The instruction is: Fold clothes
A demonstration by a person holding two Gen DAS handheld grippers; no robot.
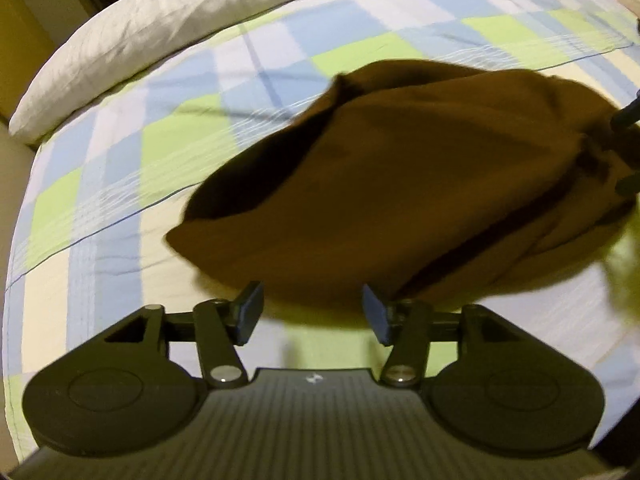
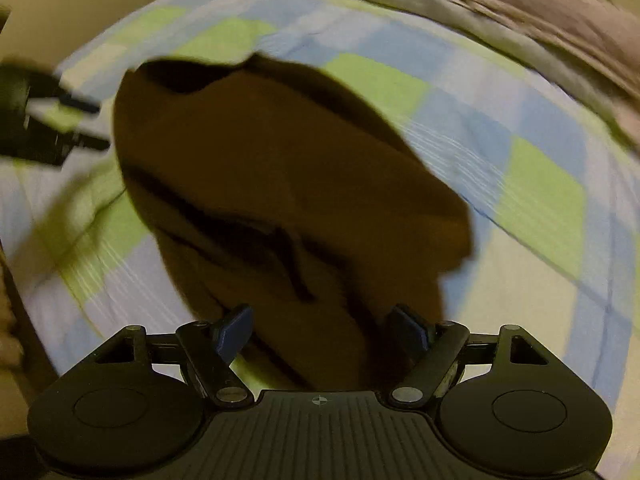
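Observation:
A brown garment [image 1: 400,184] lies bunched and partly folded on a checked bedsheet [image 1: 120,168]. My left gripper [image 1: 312,312] is open and empty, just short of the garment's near edge. In the right wrist view the same garment [image 2: 280,168] fills the middle. My right gripper [image 2: 320,332] is open with its fingers either side of the garment's near end, gripping nothing. The right gripper's fingertips [image 1: 628,116] show at the right edge of the left wrist view. The left gripper [image 2: 80,124] shows at the left edge of the right wrist view. Both views are motion-blurred.
A grey-white quilt [image 1: 160,24] is rolled along the far side of the bed. It also shows in the right wrist view [image 2: 540,36]. The bed's edge and a yellowish wall [image 1: 20,40] lie at far left.

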